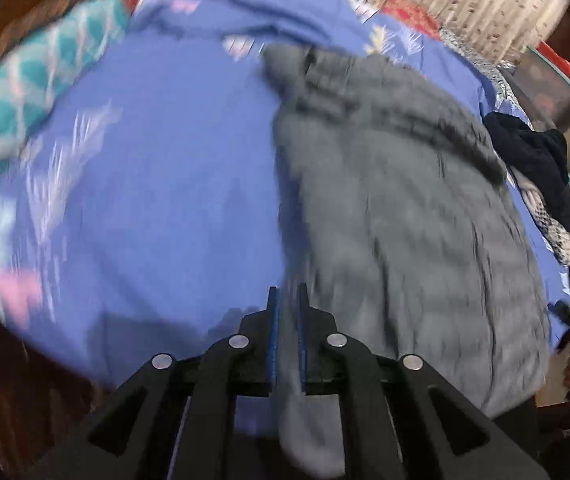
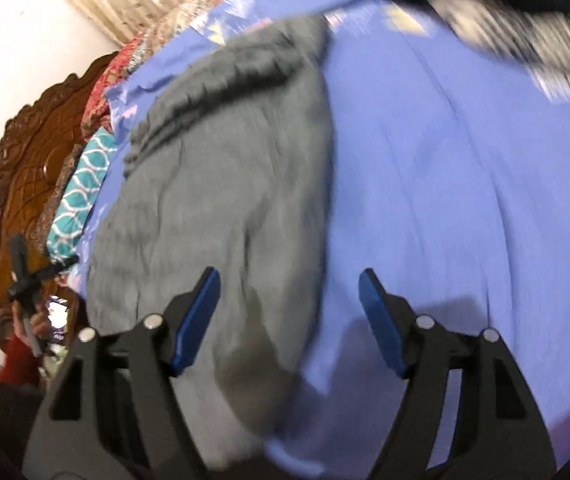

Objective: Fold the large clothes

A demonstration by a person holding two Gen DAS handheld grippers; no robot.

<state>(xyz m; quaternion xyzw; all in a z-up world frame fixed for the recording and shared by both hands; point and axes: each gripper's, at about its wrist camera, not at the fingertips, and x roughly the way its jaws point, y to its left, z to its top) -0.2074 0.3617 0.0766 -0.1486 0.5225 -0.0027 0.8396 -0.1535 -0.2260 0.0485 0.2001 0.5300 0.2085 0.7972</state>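
Below, grey garment (image 1: 397,208) spread on blue sheet (image 1: 157,184), left gripper (image 1: 288,300) pinched on its edge, right gripper (image 2: 289,280) spread wide

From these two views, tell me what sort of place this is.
Most likely a bedroom at home. A grey garment lies on a blue printed bedsheet, a carved wooden headboard stands at one end, and pleated curtains hang behind the bed.

Matt grey cloth garment (image 1: 397,208) (rumpled)
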